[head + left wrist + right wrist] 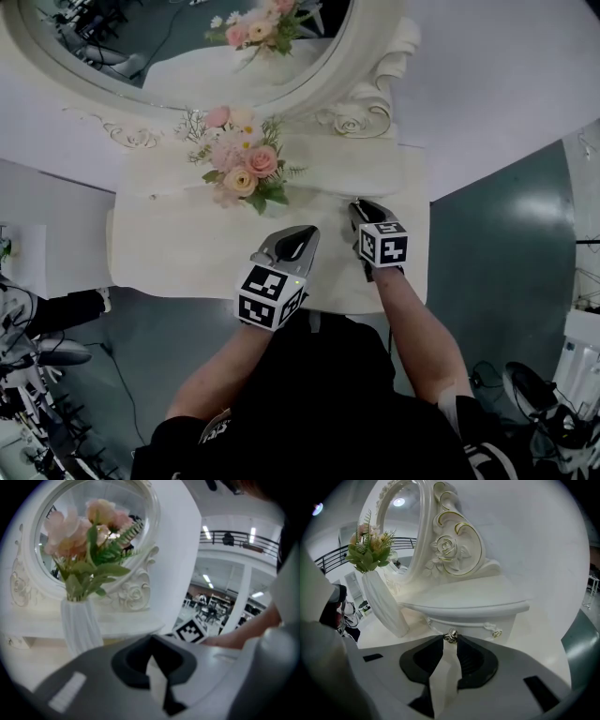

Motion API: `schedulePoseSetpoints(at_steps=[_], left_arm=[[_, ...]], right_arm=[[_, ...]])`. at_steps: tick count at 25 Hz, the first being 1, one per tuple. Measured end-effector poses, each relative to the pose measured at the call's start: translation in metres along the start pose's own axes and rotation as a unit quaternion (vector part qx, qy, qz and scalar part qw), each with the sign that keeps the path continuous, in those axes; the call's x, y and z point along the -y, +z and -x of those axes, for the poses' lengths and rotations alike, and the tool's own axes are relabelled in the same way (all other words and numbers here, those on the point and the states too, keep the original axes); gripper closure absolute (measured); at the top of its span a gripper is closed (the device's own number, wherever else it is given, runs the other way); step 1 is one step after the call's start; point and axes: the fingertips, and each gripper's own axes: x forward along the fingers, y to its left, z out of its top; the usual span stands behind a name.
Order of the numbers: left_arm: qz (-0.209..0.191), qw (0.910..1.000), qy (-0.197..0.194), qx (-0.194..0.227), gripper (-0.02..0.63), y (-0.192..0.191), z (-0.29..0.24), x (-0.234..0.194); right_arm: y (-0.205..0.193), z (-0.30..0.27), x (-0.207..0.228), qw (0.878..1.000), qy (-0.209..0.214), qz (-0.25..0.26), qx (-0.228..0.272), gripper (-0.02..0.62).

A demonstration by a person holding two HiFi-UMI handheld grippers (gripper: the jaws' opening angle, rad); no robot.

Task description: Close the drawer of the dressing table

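The white dressing table (169, 253) carries a raised shelf (487, 604) with a small drawer (476, 624) beneath it. In the right gripper view the drawer's front lies about flush under the shelf edge. My right gripper (450, 638) is at that front, its tips shut on the little metal drawer knob (450, 635). From the head view the right gripper (359, 208) reaches to the shelf's right end. My left gripper (307, 232) hovers over the tabletop, jaws together and holding nothing; in its own view the left gripper (151, 640) points past the vase.
A white ribbed vase of pink flowers (246, 169) stands mid-table, left of both grippers; the vase (384, 604) is near the drawer's left side. An oval mirror (187, 37) with carved roses rises behind. The wall (543, 550) is on the right and teal floor (497, 244) lies below.
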Motion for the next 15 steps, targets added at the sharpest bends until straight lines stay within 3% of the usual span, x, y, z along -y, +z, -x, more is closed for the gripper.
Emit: schedulePoseSetpoints(at_steps=[9,15], left_arm=[[0.004,0.9999,0.011,0.009,0.597,0.004,0.012,-0.007],[-0.006,0.9997,0.007,0.022,0.597,0.008,0.033,-0.017]], right_arm=[[0.007,-0.009,0.006,1.0,-0.004,-0.001,0.0,0.508],[0.01,-0.011,0.007,0.999,-0.032,-0.012,0.008,0.502]])
